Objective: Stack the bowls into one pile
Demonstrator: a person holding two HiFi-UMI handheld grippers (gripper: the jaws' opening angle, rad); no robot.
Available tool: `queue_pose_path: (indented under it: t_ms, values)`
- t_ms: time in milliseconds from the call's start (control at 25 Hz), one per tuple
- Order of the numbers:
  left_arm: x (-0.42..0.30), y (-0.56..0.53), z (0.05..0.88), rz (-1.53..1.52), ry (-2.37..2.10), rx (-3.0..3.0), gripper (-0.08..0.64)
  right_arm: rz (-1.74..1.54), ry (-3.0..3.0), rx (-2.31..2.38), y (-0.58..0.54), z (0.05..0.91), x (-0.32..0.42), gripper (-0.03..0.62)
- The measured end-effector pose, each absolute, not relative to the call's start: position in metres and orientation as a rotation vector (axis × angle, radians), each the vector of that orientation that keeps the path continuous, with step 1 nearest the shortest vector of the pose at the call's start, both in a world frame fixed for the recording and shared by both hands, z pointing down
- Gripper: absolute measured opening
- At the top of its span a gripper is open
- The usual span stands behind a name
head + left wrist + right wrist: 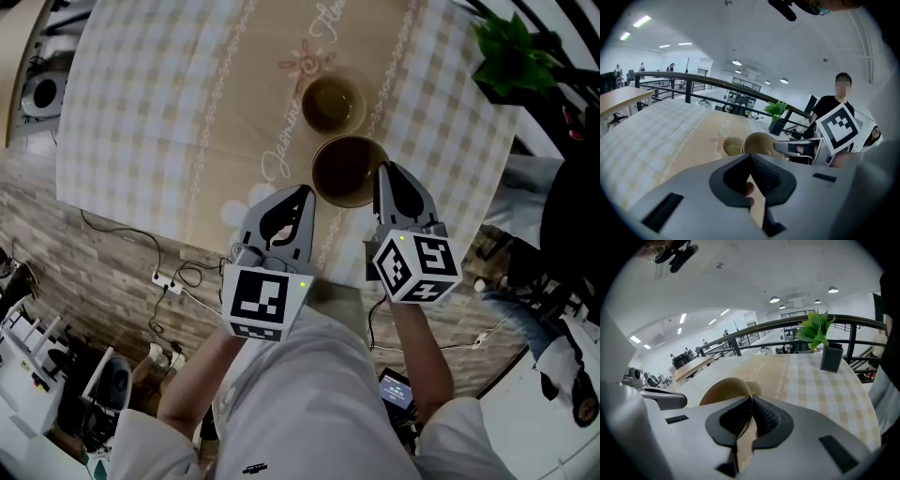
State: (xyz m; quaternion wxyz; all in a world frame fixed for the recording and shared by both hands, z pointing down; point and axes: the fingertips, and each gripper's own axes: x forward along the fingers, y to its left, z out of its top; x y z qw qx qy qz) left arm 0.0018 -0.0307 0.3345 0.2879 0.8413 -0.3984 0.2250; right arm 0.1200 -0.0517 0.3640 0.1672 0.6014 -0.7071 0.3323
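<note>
Two round bowls sit on the beige runner of the cloth-covered bench [141, 112], both with their mouths facing up; being round, neither has a long side to point anywhere. The larger bowl [345, 169] lies nearer the person, olive-brown inside with a paler, thin rim. The smaller bowl [332, 103] stands just beyond it, close by its far rim, the same dull yellow-green, with a glossy inside that catches the light.

The right hand-held gripper [389, 178] reaches to the larger bowl's right-hand rim. In the right gripper view its jaws are pinched on that rim, the thin wall running up between the ribbed pads and arching away to the left. Whether the bowl rests flat on the cloth or is lifted a little cannot be told.

The left hand-held gripper [298, 199] hangs just beside the larger bowl's near-left edge, apart from it. Its jaws are pressed together at the tips with nothing between them.

A green plant [511, 52] stands at the bench's far right edge
</note>
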Motion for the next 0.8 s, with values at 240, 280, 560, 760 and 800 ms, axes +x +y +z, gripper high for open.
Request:
queue_pose_path:
  t_ms: [240, 280, 560, 760, 800]
  values:
    - [-0.004, -0.051, 0.337, 0.606, -1.059, 2.260, 0.018, 0.932, -2.007, 1.762, -0.077, 0.365, 0.119, 0.041]
    - [-0.007, -0.055, 0.338, 0.604, -1.061, 2.257, 0.018, 0.929, -2.007, 1.768, -0.081, 0.365, 0.116, 0.041]
    - [-0.011, -0.072, 0.349, 0.601, -1.058, 2.246, 0.018, 0.928, -1.983, 1.810, -0.104, 0.376, 0.118, 0.041]
    - [-0.015, -0.083, 0.357, 0.597, -1.064, 2.241, 0.018, 0.912, -1.966, 1.835, -0.118, 0.382, 0.118, 0.041]
    - [-0.016, -0.085, 0.358, 0.594, -1.065, 2.238, 0.018, 0.909, -1.961, 1.838, -0.121, 0.383, 0.118, 0.041]
